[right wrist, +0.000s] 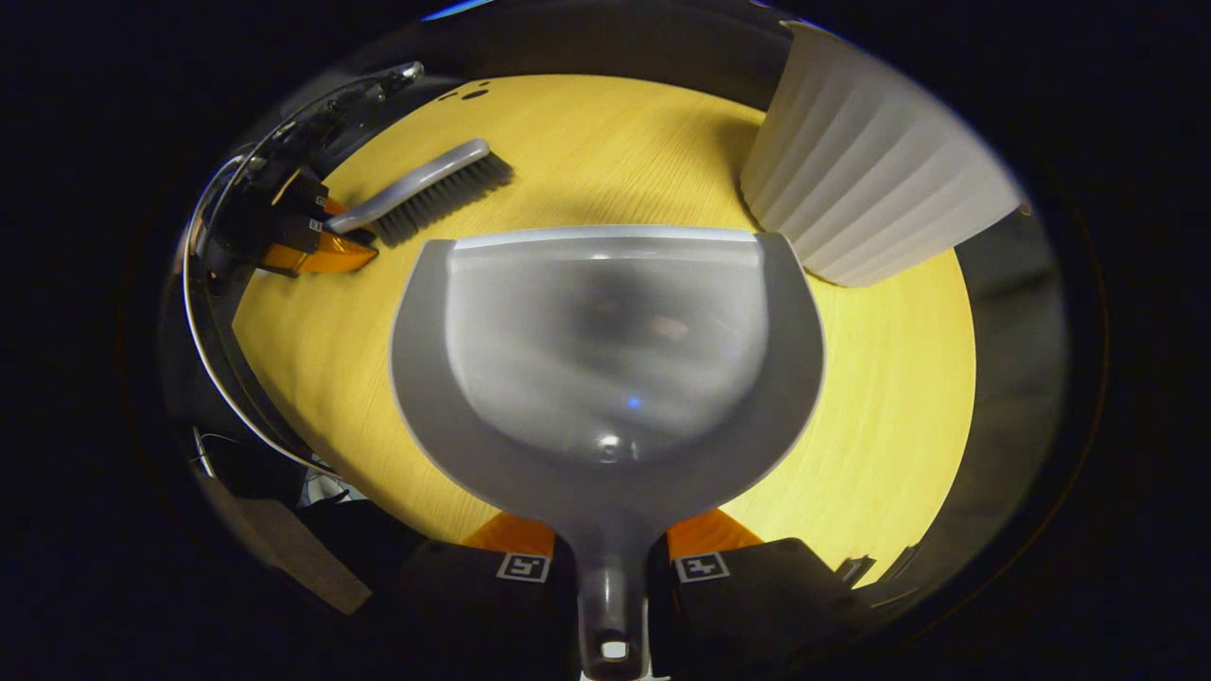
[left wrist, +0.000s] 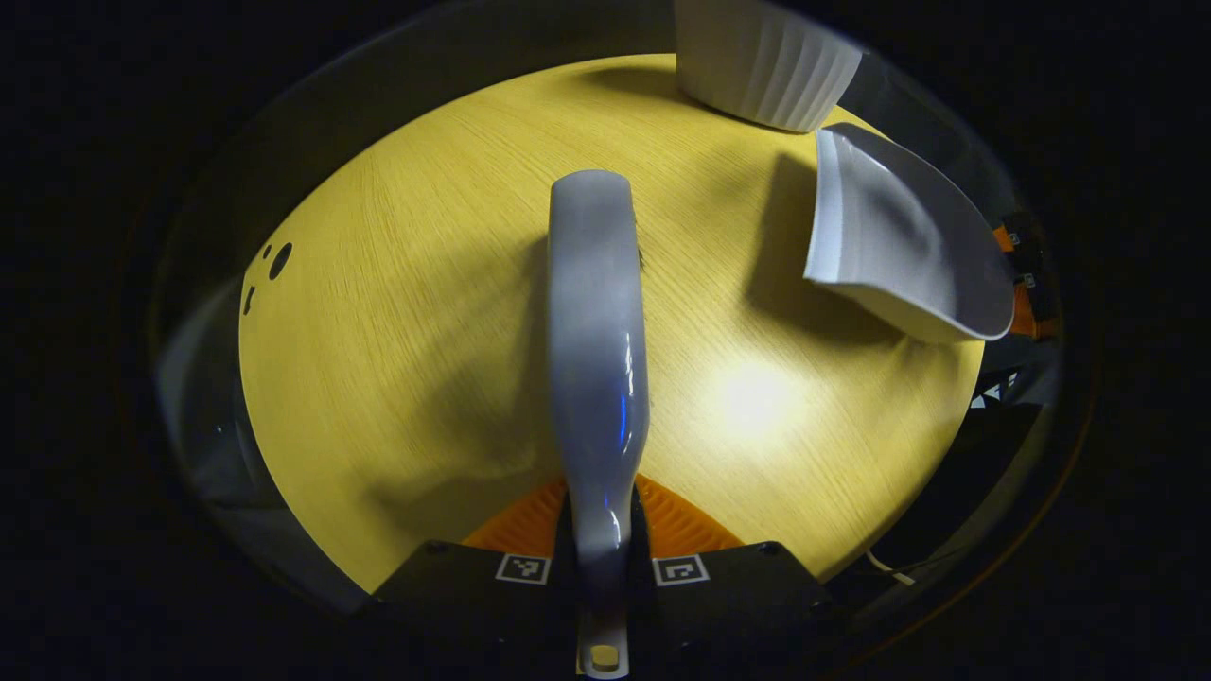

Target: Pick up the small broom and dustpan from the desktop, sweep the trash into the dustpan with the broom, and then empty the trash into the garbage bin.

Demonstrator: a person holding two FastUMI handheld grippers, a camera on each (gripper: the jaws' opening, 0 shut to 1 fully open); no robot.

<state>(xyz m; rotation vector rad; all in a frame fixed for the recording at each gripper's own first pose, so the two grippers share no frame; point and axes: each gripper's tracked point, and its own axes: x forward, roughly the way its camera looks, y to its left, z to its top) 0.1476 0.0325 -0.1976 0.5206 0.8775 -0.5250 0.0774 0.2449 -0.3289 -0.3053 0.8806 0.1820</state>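
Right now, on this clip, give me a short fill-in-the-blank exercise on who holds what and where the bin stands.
1. The left gripper is shut on the handle of the ____.
2. The right gripper is shut on the handle of the ____.
3. The white ribbed garbage bin stands on the yellow ____.
4. In the right gripper view, the broom's bristles point ____ toward the desktop.

Missing words: broom; dustpan; desktop; down

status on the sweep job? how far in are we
Done: pickup. The left hand-held gripper is shut on the broom handle and the right hand-held gripper on the dustpan handle, both above the desktop. No trash is discernible on the wood or in the pan. Left: sweeping, if still needed, then tipping into the white ribbed bin.
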